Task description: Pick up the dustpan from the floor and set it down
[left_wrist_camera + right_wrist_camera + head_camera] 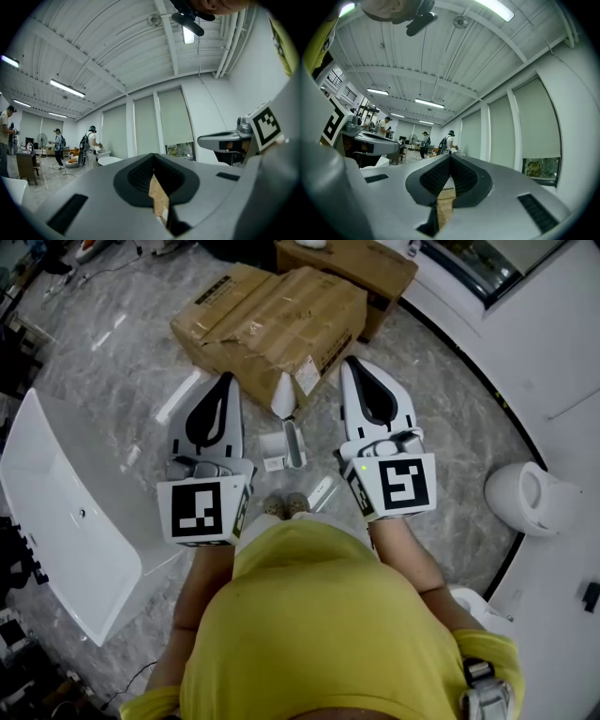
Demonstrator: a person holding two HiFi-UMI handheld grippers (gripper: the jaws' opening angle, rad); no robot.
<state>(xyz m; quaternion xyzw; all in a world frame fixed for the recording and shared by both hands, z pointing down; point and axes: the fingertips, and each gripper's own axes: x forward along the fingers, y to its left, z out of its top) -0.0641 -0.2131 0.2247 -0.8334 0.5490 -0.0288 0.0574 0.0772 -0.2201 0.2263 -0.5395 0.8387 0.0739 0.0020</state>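
Observation:
The white dustpan (pixel 292 444) lies on the grey marble floor, just ahead of the person's feet and in front of the cardboard boxes. My left gripper (pixel 223 381) is held level to its left and well above it, jaws shut with nothing in them. To the dustpan's right my right gripper (pixel 353 364) is at the same height, also shut and empty. Both gripper views look level across the room. In the left gripper view the left gripper (pixel 153 157) has its tips meeting, and the right gripper (pixel 450 157) looks the same in its own view. Neither view shows the dustpan.
Flattened cardboard boxes (pixel 272 324) lie on the floor ahead. A long white tub (pixel 66 512) stands at the left and a white ceramic fixture (pixel 530 498) at the right by the wall. A small white piece (pixel 322 491) lies near the feet. People (pixel 89 145) stand far off.

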